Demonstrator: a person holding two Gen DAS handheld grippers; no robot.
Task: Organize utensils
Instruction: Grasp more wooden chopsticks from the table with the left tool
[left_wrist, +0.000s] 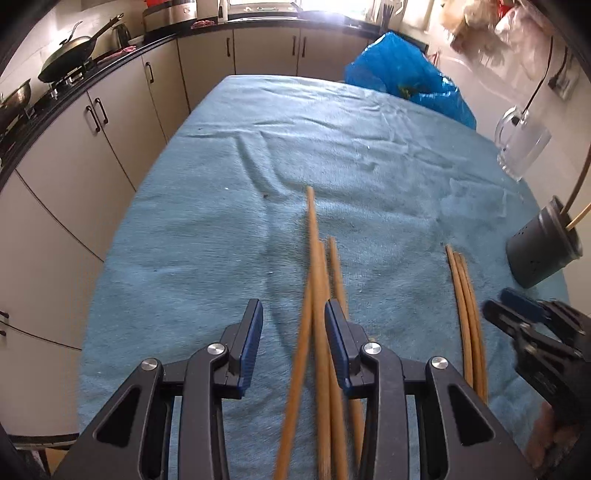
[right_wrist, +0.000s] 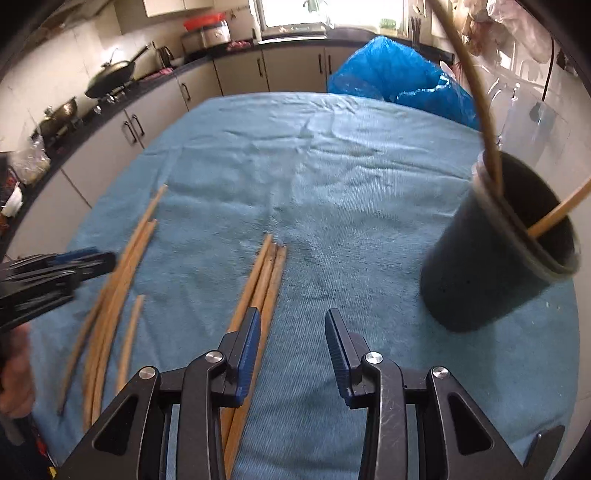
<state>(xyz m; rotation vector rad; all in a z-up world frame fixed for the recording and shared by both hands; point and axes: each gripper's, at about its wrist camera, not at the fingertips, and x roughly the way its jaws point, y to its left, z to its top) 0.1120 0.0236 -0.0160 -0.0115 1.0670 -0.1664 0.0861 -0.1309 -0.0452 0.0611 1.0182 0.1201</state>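
While your left tool (left_wrist: 293, 314) hangs part-open over four loose chopsticks (left_wrist: 317, 280) on the towel-covered worktop (left_wrist: 207, 206), gripping nothing, your right tool (right_wrist: 293, 325) stands likewise part-open and empty just beside three chopsticks (right_wrist: 267, 273), near the dark holder (right_wrist: 480, 273).

Two close, downward wrist views over one shared blue cloth (left_wrist: 229, 206).

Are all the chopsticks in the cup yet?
Not yet. Two sticks already stand in the dark cup. Both grippers, left and right, are open and hold nothing. Two bunches still lie on the blue cloth: one and another.
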